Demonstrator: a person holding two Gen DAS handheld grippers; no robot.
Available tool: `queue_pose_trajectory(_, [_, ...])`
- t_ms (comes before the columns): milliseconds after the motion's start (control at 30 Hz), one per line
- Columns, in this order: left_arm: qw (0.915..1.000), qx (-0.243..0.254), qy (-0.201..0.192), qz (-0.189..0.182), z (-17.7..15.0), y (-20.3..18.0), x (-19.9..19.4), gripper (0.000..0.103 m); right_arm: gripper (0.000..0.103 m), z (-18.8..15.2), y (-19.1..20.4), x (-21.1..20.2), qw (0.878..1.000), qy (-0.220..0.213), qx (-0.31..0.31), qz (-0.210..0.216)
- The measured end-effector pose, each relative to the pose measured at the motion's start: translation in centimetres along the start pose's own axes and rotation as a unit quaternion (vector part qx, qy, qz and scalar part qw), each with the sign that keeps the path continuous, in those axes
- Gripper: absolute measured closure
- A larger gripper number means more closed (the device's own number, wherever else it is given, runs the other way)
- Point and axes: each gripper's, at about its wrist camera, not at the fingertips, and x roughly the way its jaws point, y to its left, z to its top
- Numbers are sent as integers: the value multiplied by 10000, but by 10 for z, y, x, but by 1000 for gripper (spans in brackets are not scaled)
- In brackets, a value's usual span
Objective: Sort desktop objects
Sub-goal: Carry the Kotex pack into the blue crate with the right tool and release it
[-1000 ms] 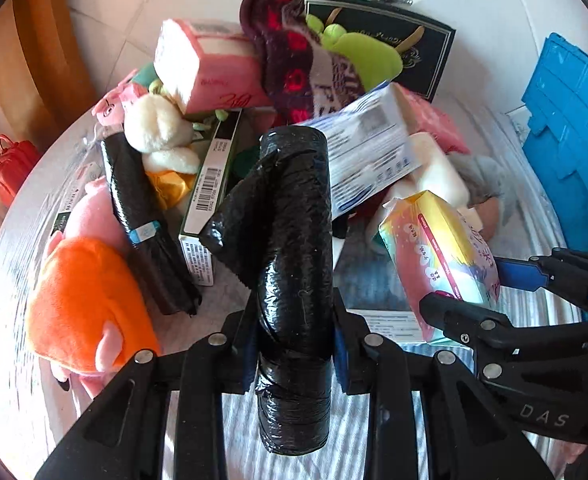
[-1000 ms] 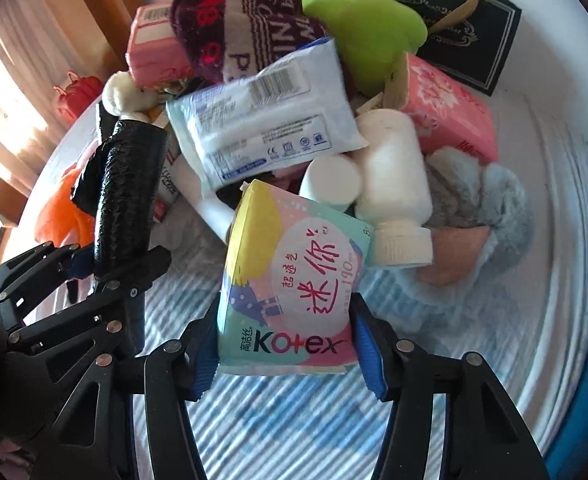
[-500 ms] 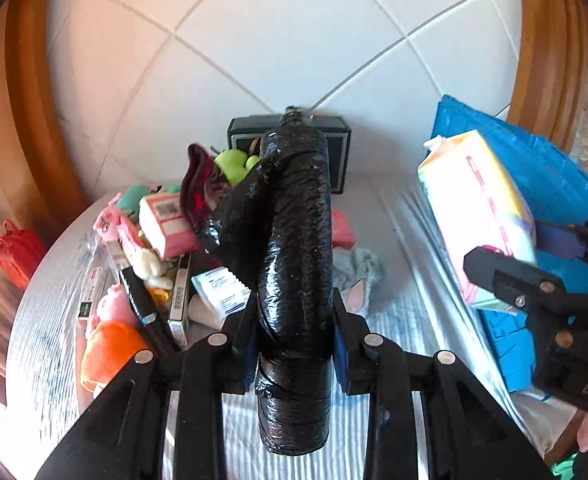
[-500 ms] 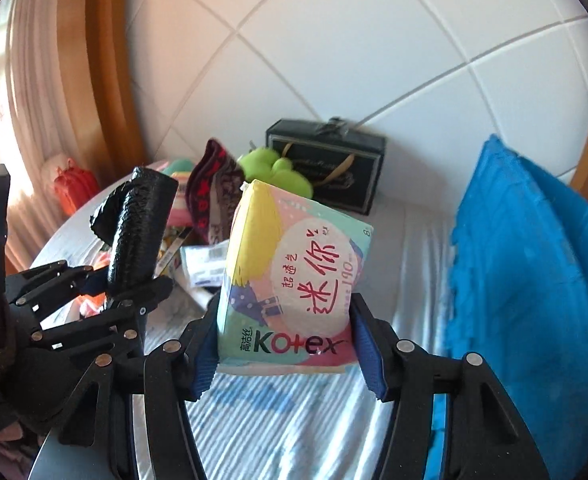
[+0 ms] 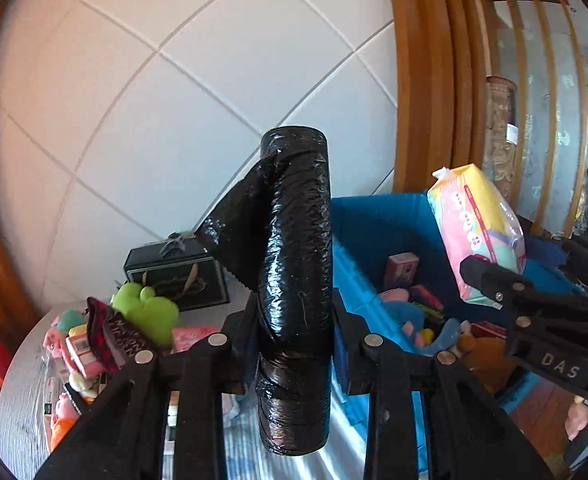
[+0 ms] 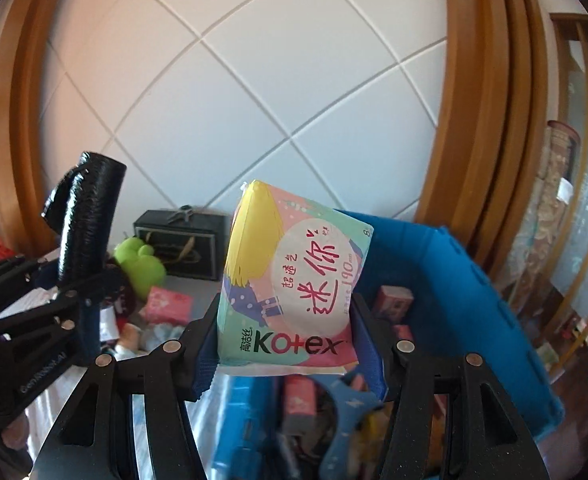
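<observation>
My left gripper (image 5: 294,340) is shut on a black roll of bin bags (image 5: 294,280), held upright high above the table; the roll also shows in the right wrist view (image 6: 86,232). My right gripper (image 6: 286,344) is shut on a pastel Kotex pad pack (image 6: 294,280), held over the open blue crate (image 6: 473,300). From the left wrist view the pack (image 5: 477,232) sits right of the roll, above the crate (image 5: 373,232), which holds several small boxes and toys.
A pile of toys and packs lies on the round table (image 5: 18,420) at lower left: a green plush (image 5: 146,308), a dark red sock (image 5: 110,336), pink boxes. A black gift box (image 5: 174,276) stands by the tiled wall. Wooden frames stand on the right.
Both grippers have risen and swung right, away from the pile, each still holding its item. The pad pack is now over the blue crate.
</observation>
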Motion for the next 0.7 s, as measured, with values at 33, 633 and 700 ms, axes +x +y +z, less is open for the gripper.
queue_pose_trajectory(33, [10000,25,-16,-79,6,-14,3,74,45,1,-13,3,9999,48,-2,-104])
queue_pose_trajectory(633, [9693,374,2356,-590,7,-204,170,74,45,-70,-186,131,9643,2462,-770,-601])
queue_pose_trajectory(700, [9644,414,2539,-607,1,-216,176,74,45,-82,-199,146,9581,2697,-824,-501])
